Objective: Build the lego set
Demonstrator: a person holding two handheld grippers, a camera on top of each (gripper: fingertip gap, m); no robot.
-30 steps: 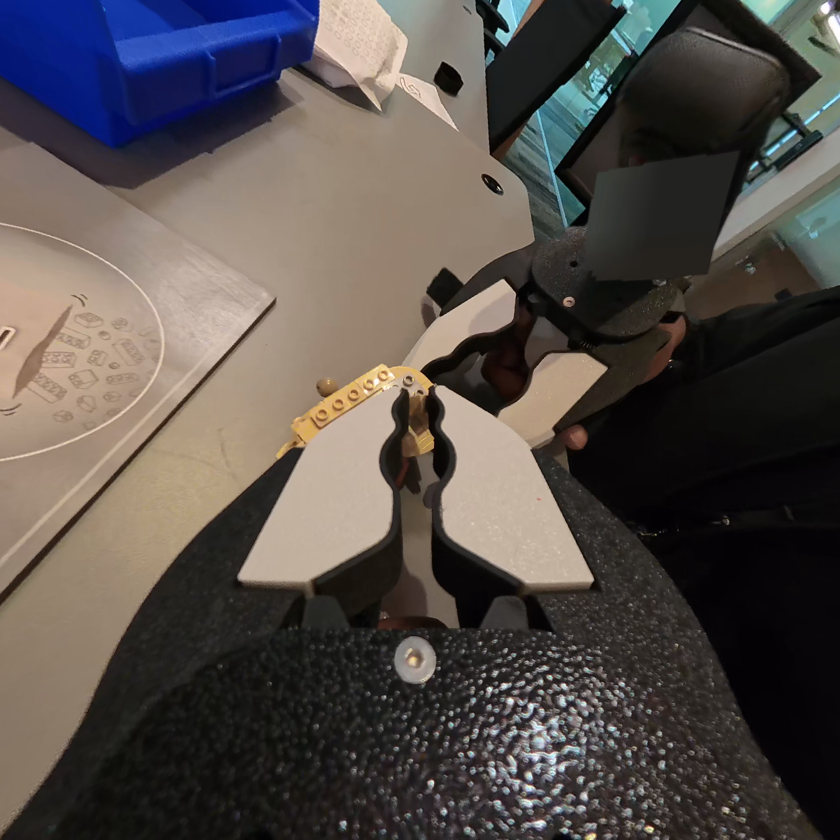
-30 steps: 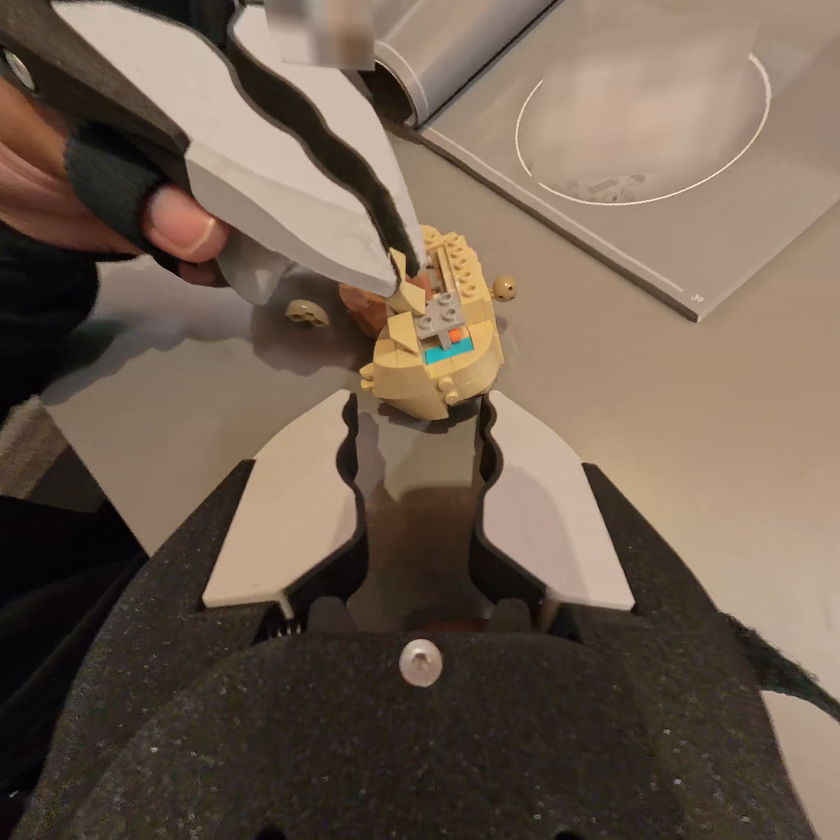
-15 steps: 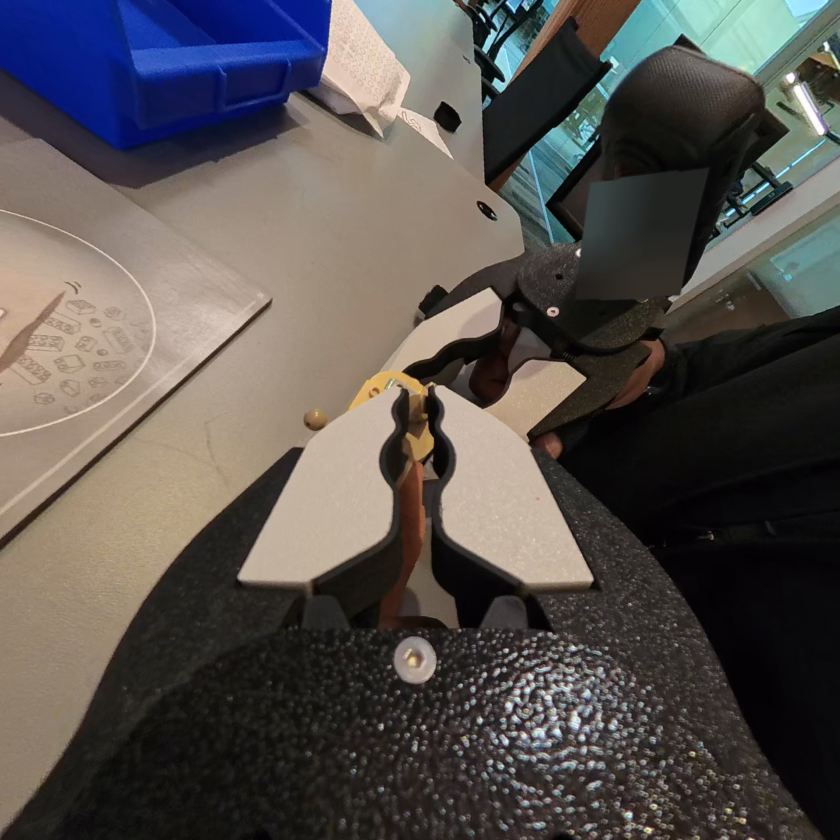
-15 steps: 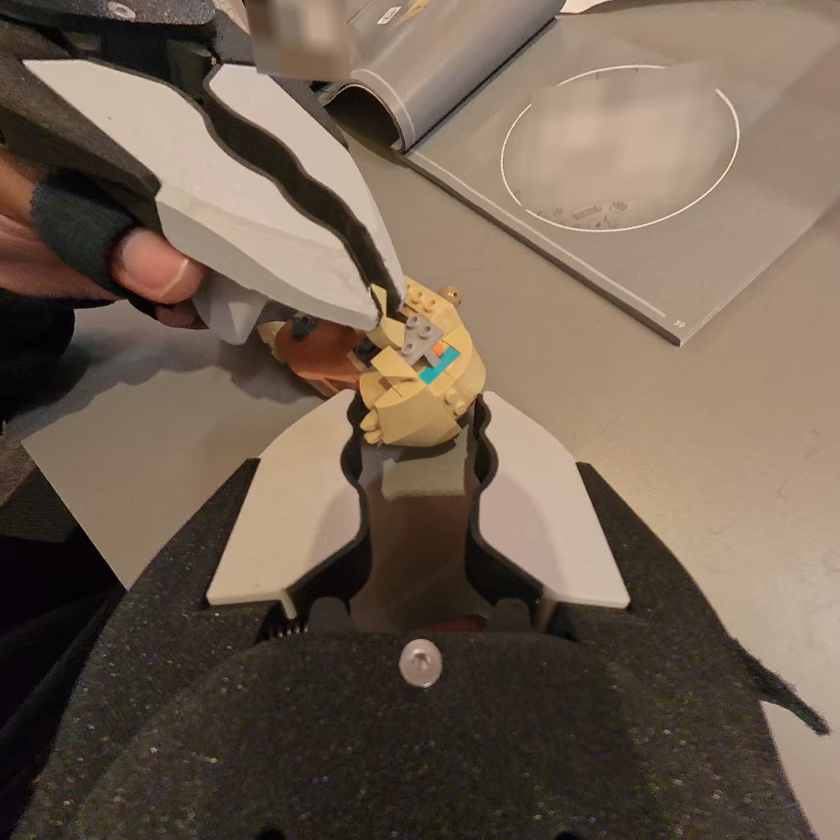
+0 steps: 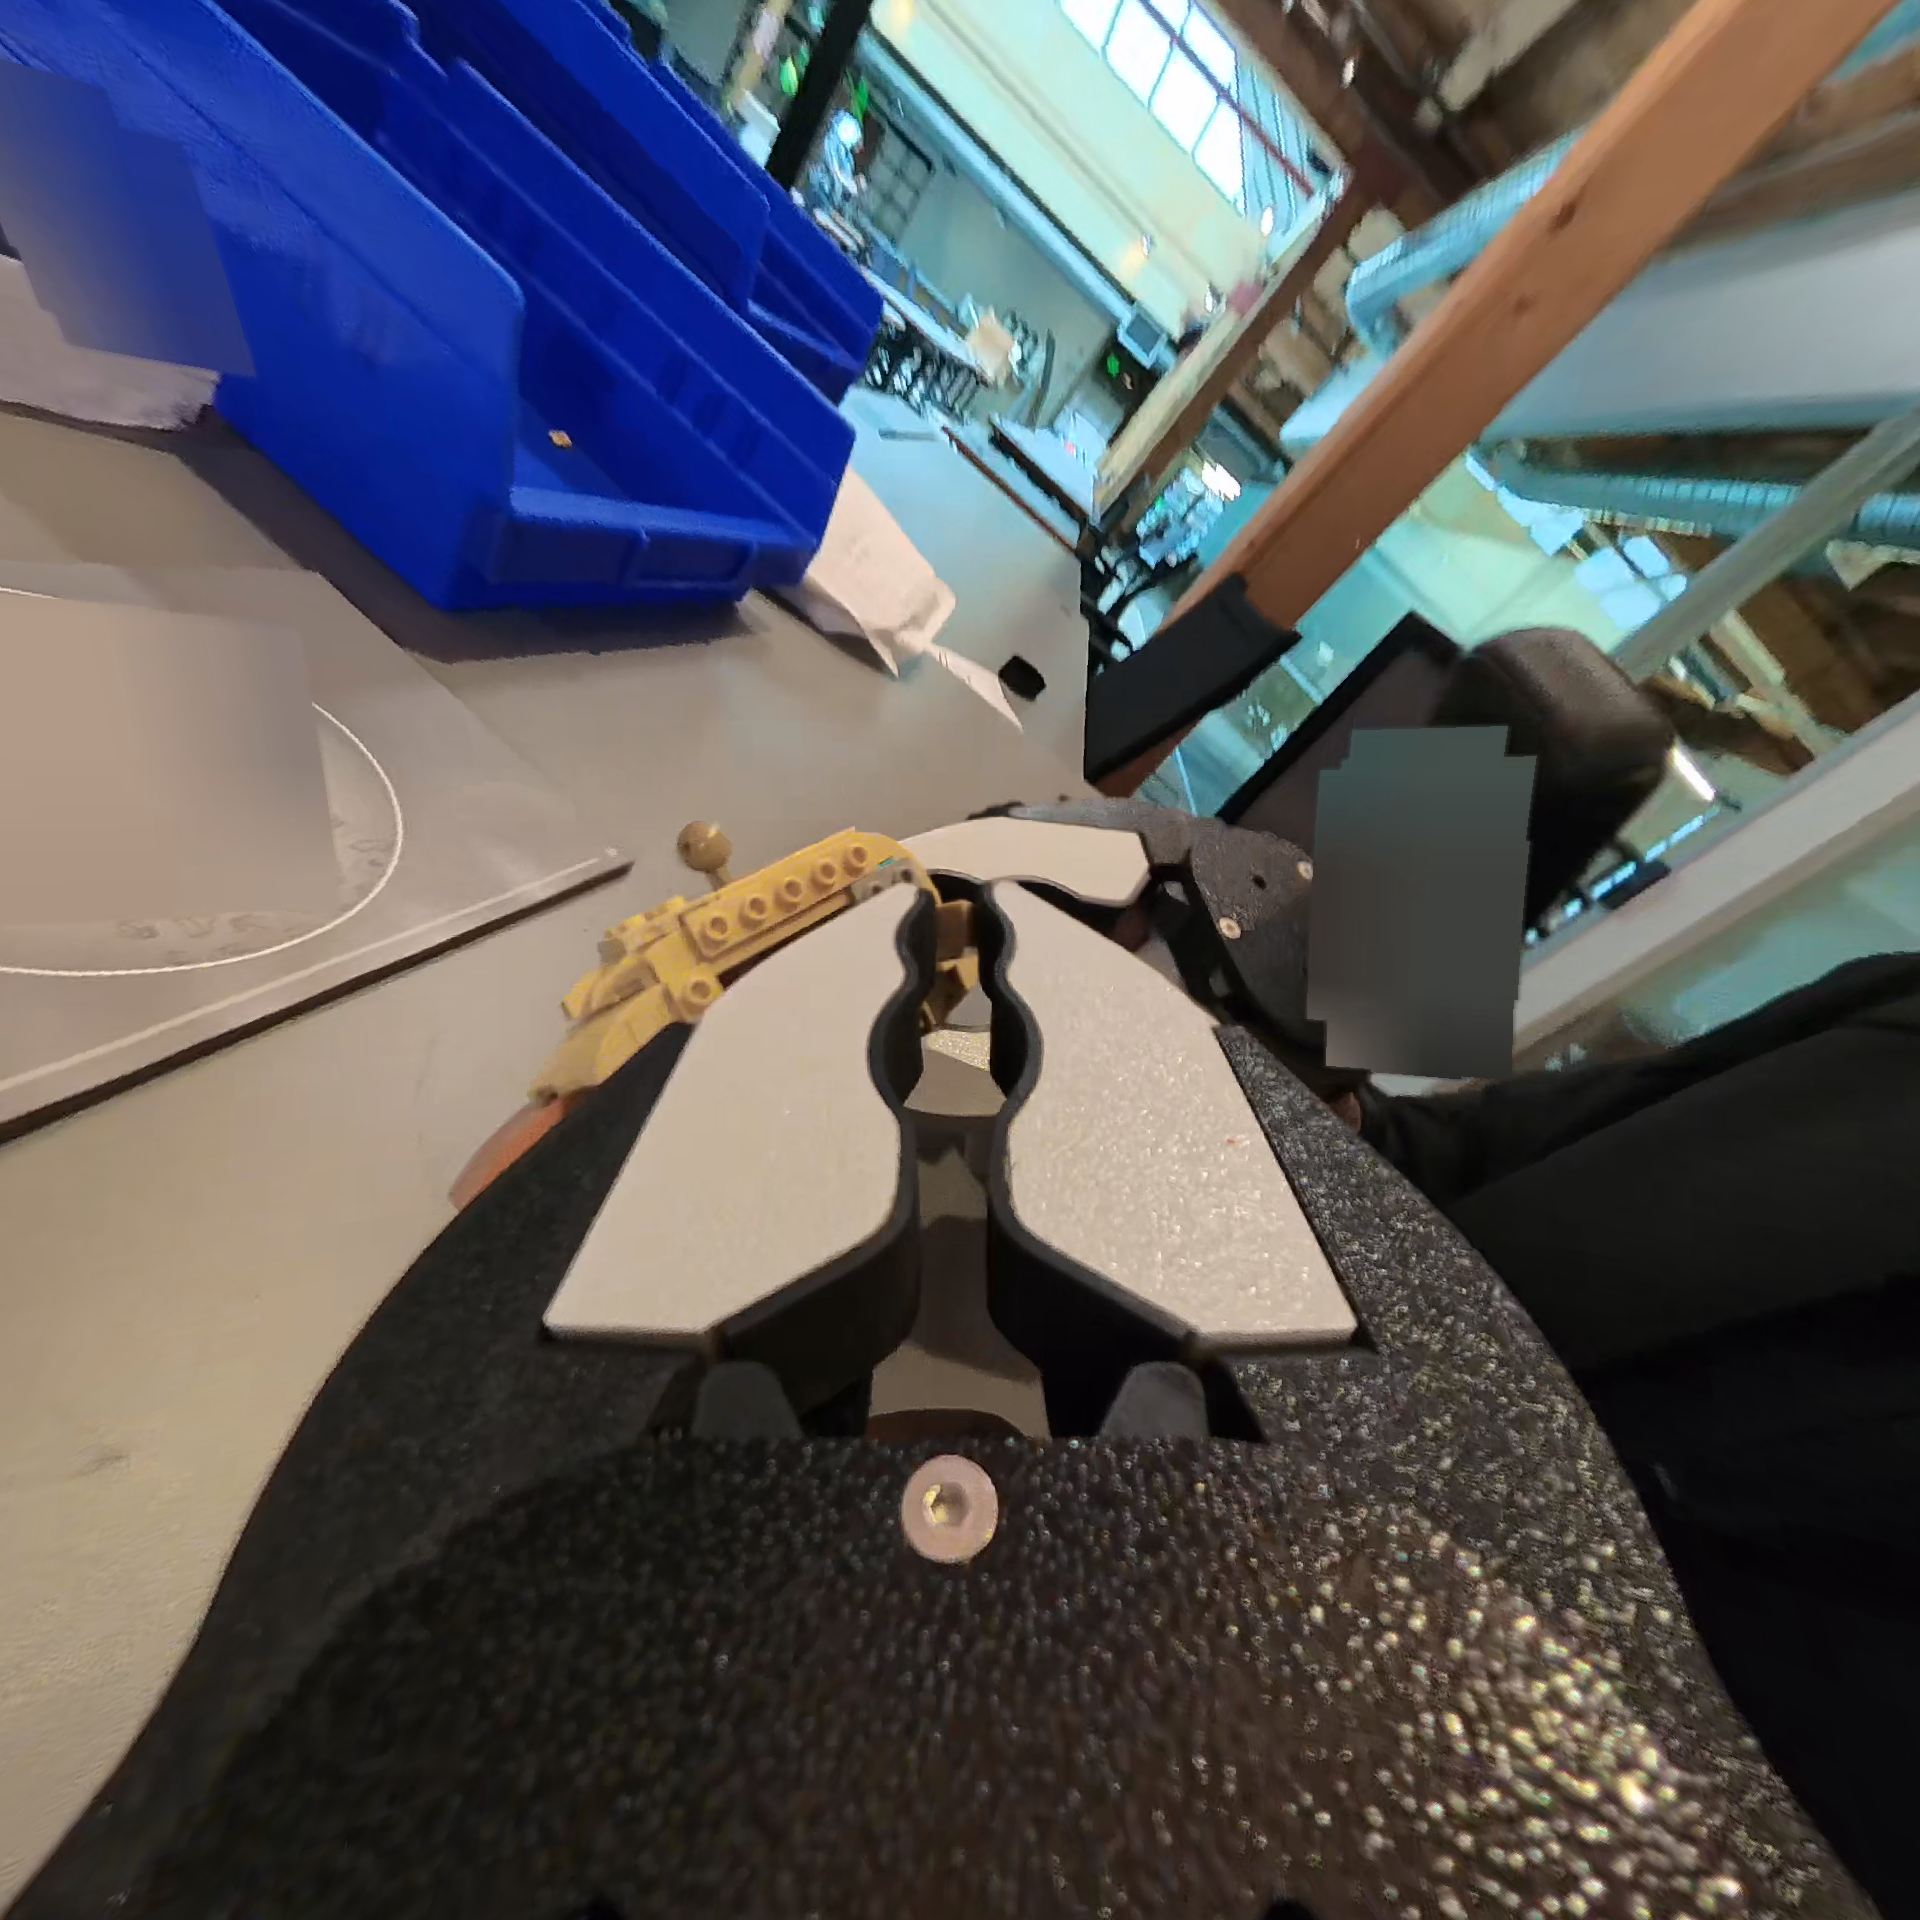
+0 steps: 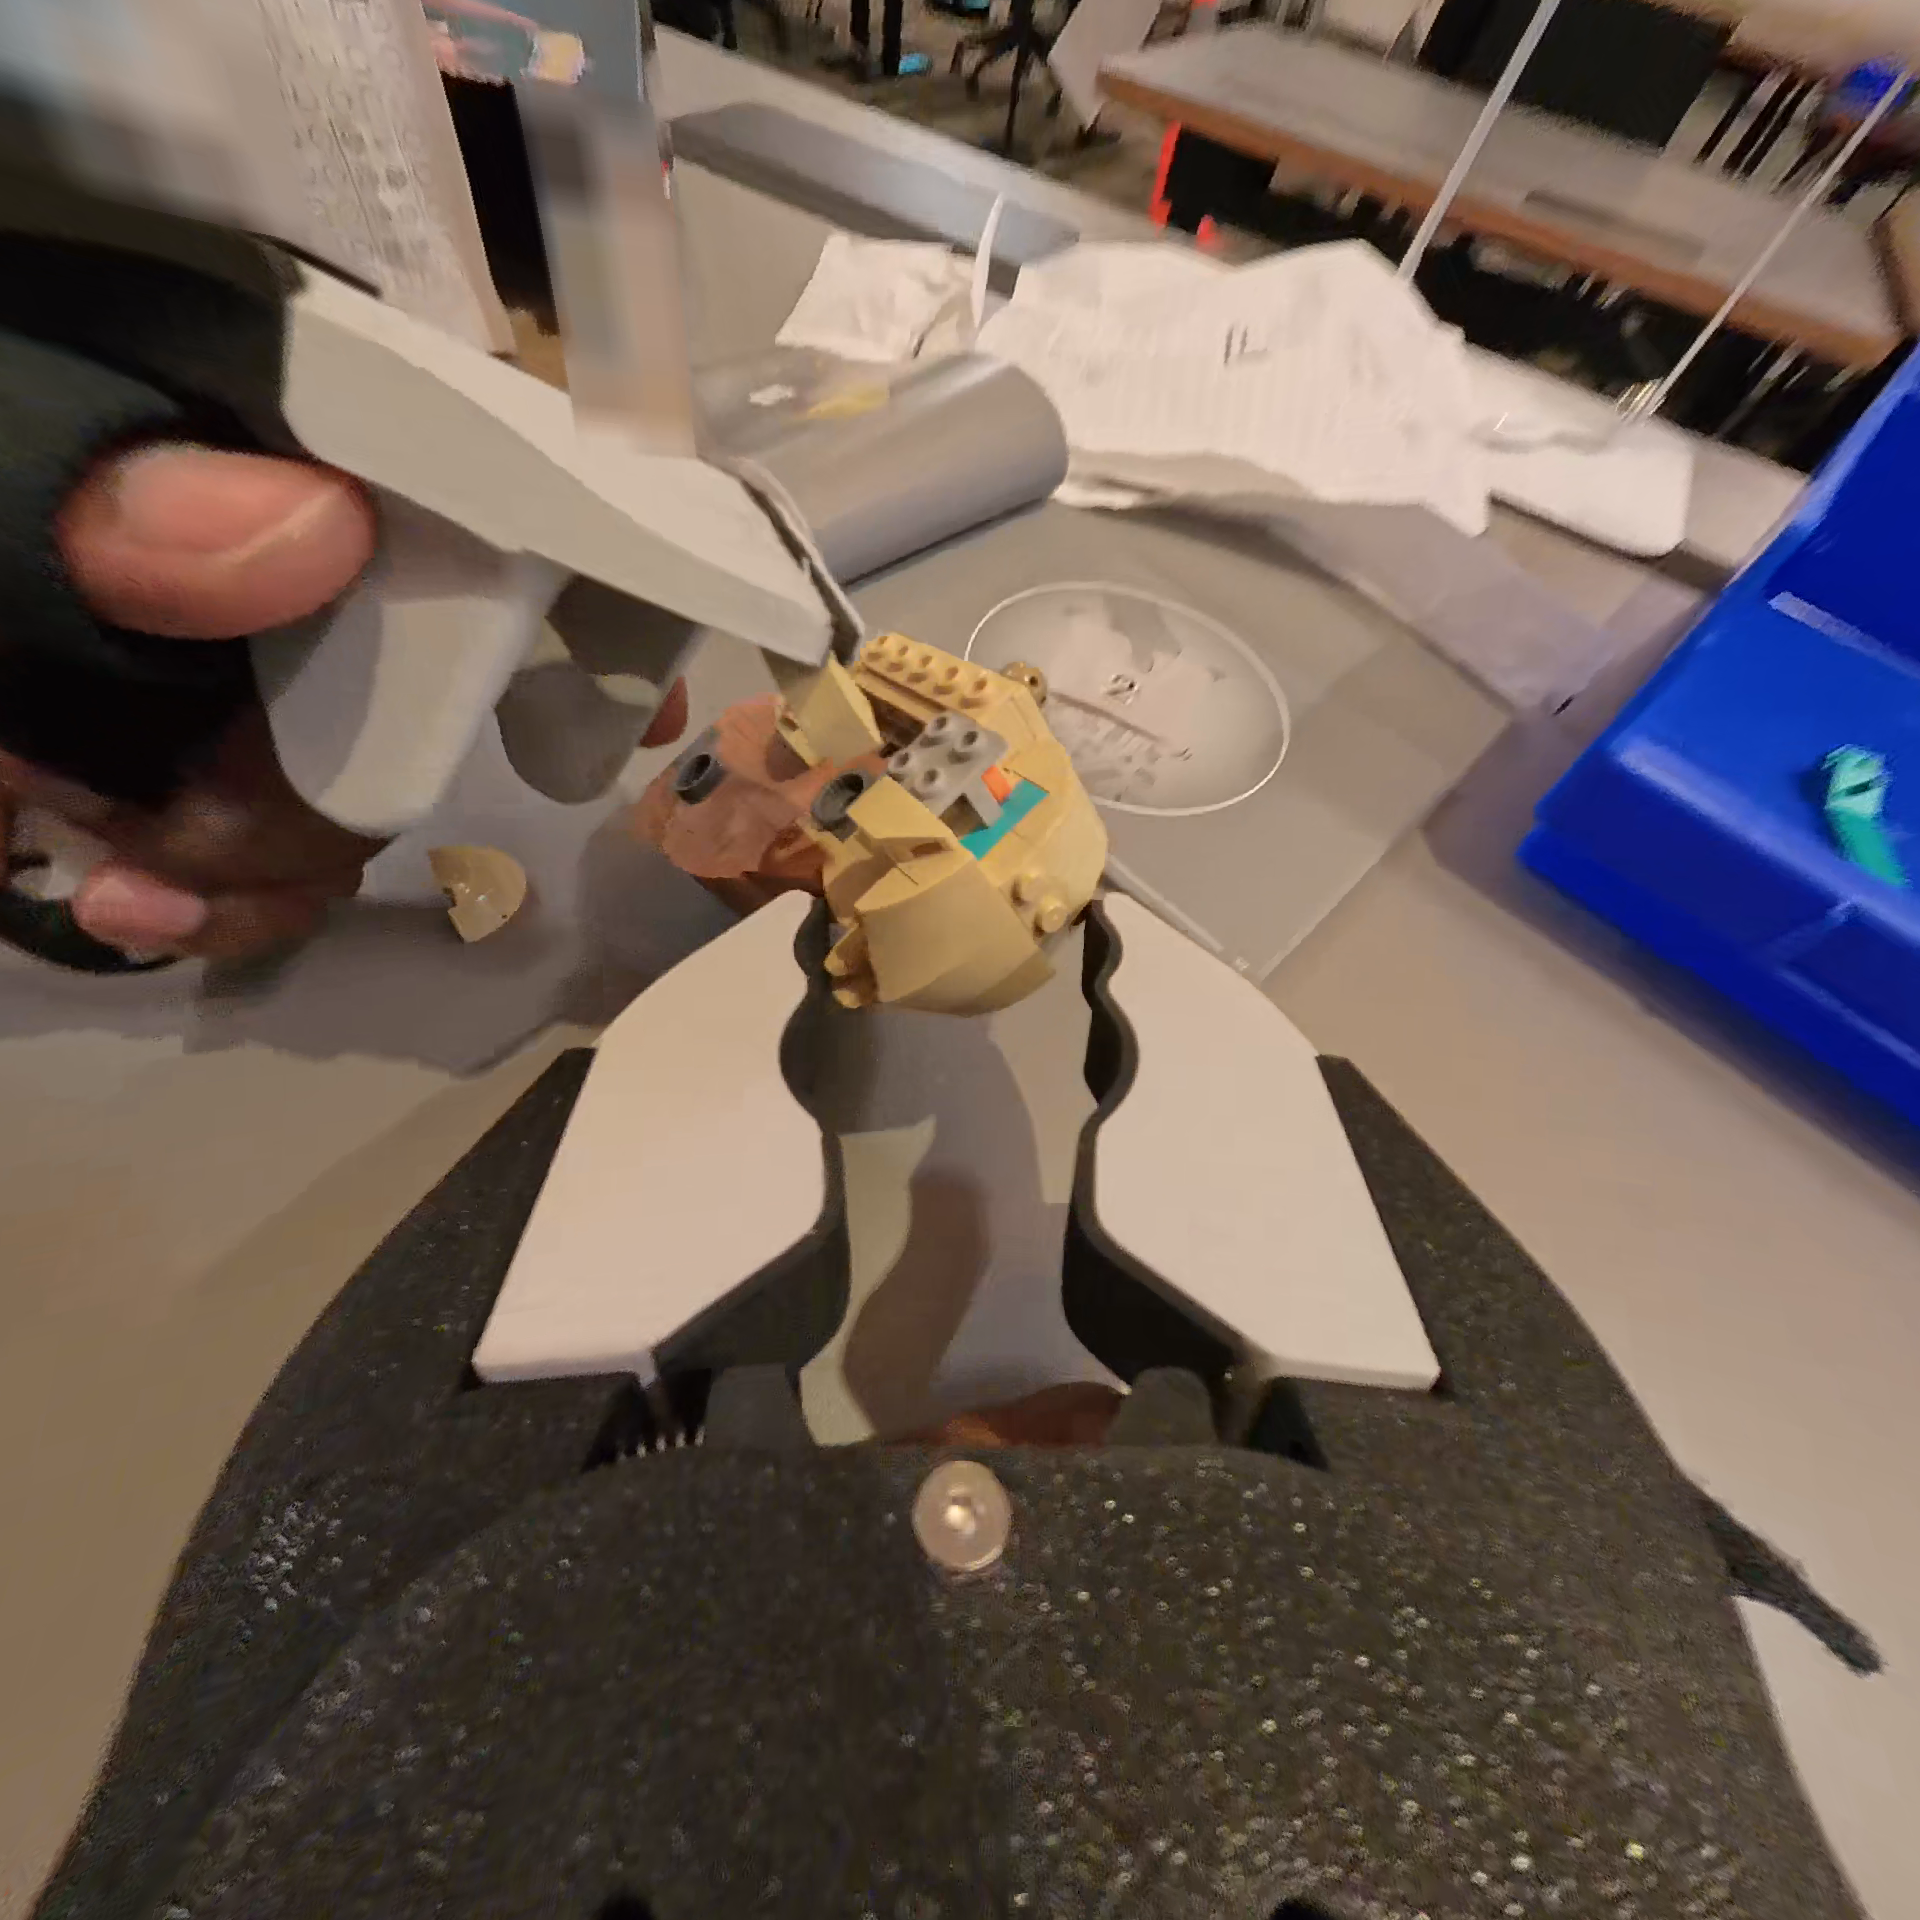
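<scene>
Pinching a tan slope piece [image 5: 951,951] on the tan brick model [image 6: 940,821], the left gripper [image 5: 954,925] is nearly closed, while the model's rounded end is clamped in the wider right gripper [image 6: 951,961] above the counter [image 6: 1558,1195].

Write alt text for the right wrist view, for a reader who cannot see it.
The right gripper clamps a rounded tan brick model between its fingertips, while the left gripper pinches a tan piece at the model's top. A loose tan dome piece lies on the grey table, with an open booklet and a blue bin behind.
</scene>
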